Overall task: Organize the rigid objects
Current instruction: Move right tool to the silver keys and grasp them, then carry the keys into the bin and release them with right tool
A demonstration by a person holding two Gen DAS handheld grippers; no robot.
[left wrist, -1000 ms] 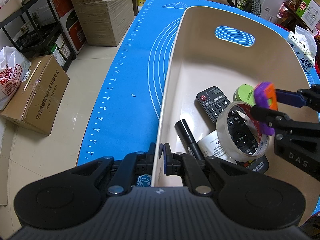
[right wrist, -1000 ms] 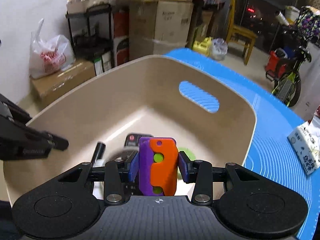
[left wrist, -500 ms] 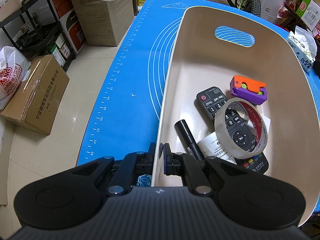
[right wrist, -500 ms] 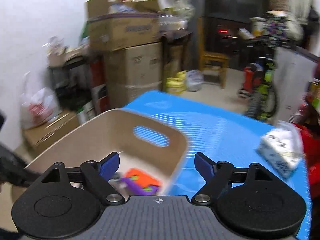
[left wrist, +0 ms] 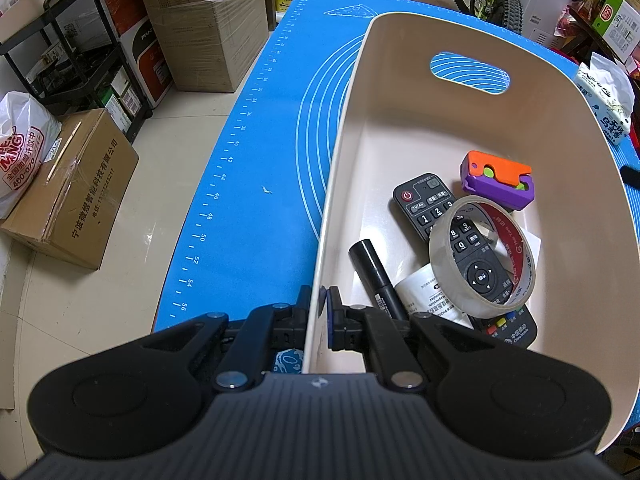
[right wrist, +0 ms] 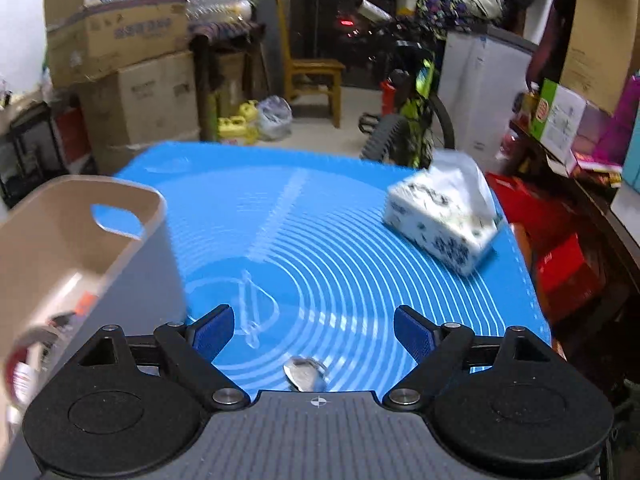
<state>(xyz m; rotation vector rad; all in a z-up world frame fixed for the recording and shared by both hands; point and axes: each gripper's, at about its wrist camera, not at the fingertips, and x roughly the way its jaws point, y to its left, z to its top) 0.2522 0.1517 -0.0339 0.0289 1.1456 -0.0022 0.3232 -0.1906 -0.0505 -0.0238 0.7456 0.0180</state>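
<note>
My left gripper [left wrist: 318,312] is shut on the near wall of the beige bin [left wrist: 340,120] and holds it in place. Inside the bin lie an orange and purple toy [left wrist: 498,180], a black remote [left wrist: 432,208], a clear tape roll [left wrist: 482,256], a black marker [left wrist: 376,276] and a white paper slip [left wrist: 424,292]. My right gripper [right wrist: 314,334] hovers over the blue mat [right wrist: 320,220], right of the bin [right wrist: 60,232]. Its jaws are still opening, with nothing between them. A shiny spoon [right wrist: 304,374] lies on the mat just below the fingers.
A tissue pack [right wrist: 444,220] sits on the mat at the far right, also seen beyond the bin [left wrist: 604,100]. Cardboard boxes [left wrist: 72,188], a shelf rack, a chair and a bicycle stand on the floor around the table.
My right gripper let go of the orange and purple toy, which now lies in the bin, then opened wide and swung right, out over the mat. The left gripper kept still.
</note>
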